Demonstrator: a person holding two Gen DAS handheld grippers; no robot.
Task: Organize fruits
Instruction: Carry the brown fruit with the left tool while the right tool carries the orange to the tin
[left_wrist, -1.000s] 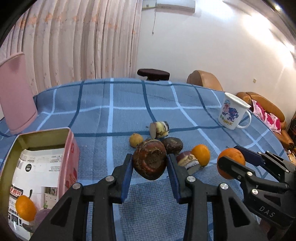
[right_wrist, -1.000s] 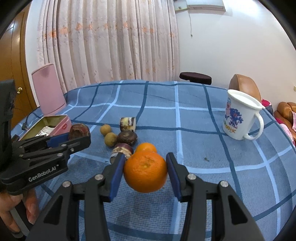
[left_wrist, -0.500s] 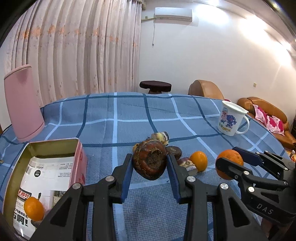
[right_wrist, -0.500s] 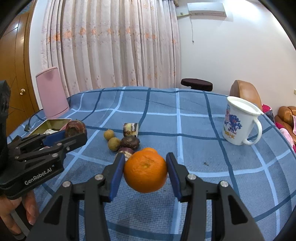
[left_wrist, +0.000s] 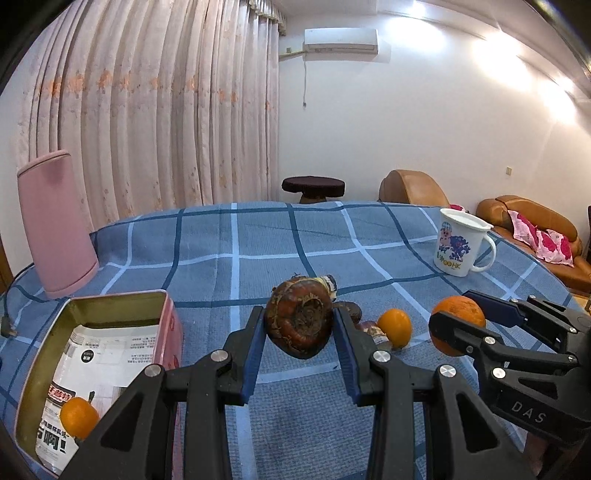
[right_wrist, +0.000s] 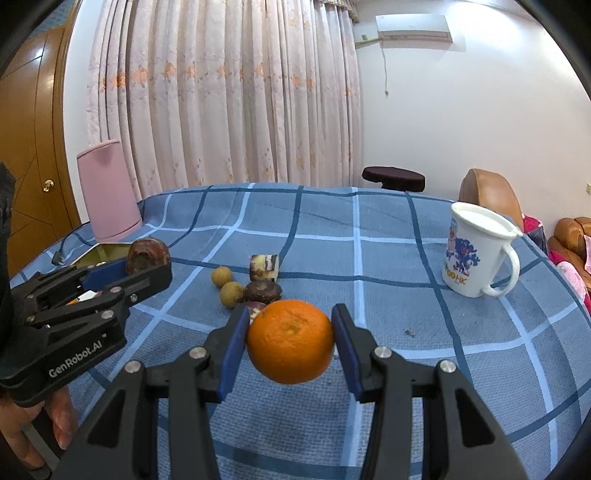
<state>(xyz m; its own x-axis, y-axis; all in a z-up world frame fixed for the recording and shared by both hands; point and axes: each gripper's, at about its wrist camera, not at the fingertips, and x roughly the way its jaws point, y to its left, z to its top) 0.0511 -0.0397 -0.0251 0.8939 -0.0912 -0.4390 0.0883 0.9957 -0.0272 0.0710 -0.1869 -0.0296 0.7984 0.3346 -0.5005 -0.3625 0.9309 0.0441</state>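
Note:
My left gripper (left_wrist: 300, 320) is shut on a dark brown mangosteen (left_wrist: 300, 315) and holds it above the blue checked cloth, just right of the open pink tin (left_wrist: 168, 317). A small orange (left_wrist: 78, 417) lies in the tin. My right gripper (right_wrist: 290, 341) is shut on a large orange (right_wrist: 290, 341), also held in the air. On the cloth lie a small orange (left_wrist: 394, 327), two longans (right_wrist: 231, 293), a dark mangosteen (right_wrist: 263, 291) and a cut fruit piece (right_wrist: 264, 266). In the right wrist view the left gripper (right_wrist: 147, 258) shows at the left with its fruit.
A white printed mug (right_wrist: 476, 251) stands at the right on the cloth (right_wrist: 369, 258). A pink cylinder (left_wrist: 55, 225) stands at the back left behind the tin, with a cable beside it. Sofas and a dark stool lie beyond the table.
Both grippers have risen and tilted up with their fruits still held. The loose fruits and tin sit lower in view; the room's upper wall now shows.

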